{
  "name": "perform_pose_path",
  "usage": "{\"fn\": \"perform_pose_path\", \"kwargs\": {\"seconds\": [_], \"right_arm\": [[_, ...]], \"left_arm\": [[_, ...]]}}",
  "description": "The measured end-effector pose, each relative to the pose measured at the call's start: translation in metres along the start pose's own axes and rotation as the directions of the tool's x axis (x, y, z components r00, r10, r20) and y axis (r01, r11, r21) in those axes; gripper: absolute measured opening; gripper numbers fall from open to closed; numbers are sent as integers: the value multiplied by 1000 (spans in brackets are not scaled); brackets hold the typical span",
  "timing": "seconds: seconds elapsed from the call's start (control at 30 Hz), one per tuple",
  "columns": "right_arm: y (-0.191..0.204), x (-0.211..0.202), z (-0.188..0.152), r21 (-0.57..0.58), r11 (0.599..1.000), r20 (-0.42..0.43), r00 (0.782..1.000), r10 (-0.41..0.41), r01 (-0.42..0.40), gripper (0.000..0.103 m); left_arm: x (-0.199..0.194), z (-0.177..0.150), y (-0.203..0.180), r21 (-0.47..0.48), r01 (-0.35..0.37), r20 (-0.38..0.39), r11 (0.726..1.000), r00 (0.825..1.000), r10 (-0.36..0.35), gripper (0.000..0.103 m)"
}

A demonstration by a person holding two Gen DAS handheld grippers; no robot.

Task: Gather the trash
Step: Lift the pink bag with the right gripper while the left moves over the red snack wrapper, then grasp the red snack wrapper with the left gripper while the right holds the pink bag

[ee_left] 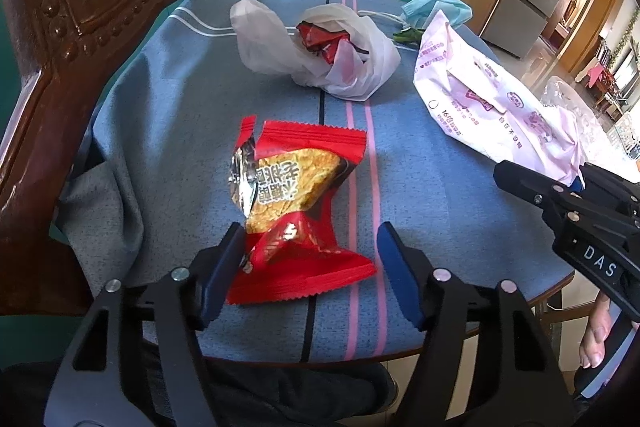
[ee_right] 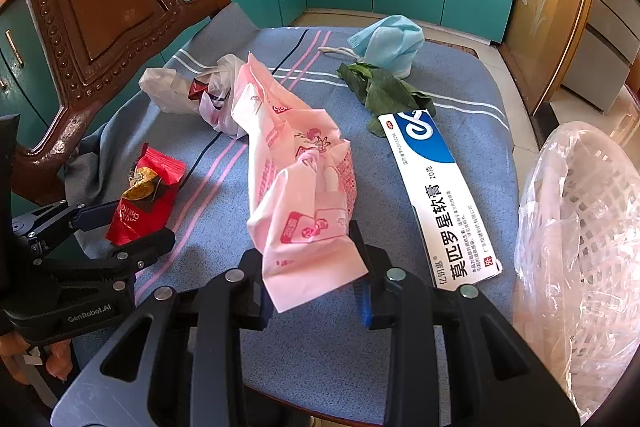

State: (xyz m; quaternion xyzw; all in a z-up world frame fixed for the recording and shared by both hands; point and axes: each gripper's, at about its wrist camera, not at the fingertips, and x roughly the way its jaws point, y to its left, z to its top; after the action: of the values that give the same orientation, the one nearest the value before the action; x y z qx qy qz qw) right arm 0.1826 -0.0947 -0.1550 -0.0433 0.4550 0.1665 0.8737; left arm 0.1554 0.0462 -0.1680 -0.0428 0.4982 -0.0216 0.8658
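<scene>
Left wrist view: the left tongs (ee_left: 310, 269) stand parted around the near end of the red wrapper (ee_left: 298, 205), which lies flat on the surface (ee_left: 440, 195) at about 6 o'clock. One pad sits at the wrapper's left edge; the other is apart from it on the right, so nothing is gripped yet. To take it well, the person would likely do best to sink the tips until they straddle the crimped end, then close squarely so the thin foil folds between the pads rather than sliding off. A white bag (ee_left: 320, 47) lies at 12 o'clock, well apart.

Right wrist view: the right tongs (ee_right: 316, 291) are clenched on the near corner of the pink bag (ee_right: 296, 179), whose body trails away toward 12 o'clock across the surface. A lined basket (ee_right: 584, 247) stands at 3 o'clock, probably where the trash goes. Between bag and basket lies a white box (ee_right: 440, 195), with a leaf (ee_right: 384, 91) and a blue mask (ee_right: 390, 43) beyond it at 1 o'clock. Lifting the bag before swinging it over would avoid dragging the box along.
</scene>
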Motion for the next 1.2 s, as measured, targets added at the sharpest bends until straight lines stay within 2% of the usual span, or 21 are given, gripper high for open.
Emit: {"fn": "perform_pose_path", "kwargs": {"seconds": [0.53, 0.87, 1.13, 1.2], "right_arm": [[-1, -2, 2, 3, 1000, 6, 1000, 1, -1, 32], [-9, -6, 3, 18, 999, 17, 999, -27, 27, 32], [-4, -3, 1, -9, 999, 10, 999, -33, 33, 32], [-1, -2, 1, -19, 999, 7, 1000, -30, 30, 32]], "left_arm": [[0, -2, 1, -2, -3, -3, 1000, 1000, 3, 70], [1, -3, 1, -7, -2, -9, 1000, 1000, 2, 70], [2, -3, 2, -12, 0, -9, 1000, 1000, 0, 70], [2, -2, 4, -19, 2, -10, 1000, 1000, -2, 73]]}}
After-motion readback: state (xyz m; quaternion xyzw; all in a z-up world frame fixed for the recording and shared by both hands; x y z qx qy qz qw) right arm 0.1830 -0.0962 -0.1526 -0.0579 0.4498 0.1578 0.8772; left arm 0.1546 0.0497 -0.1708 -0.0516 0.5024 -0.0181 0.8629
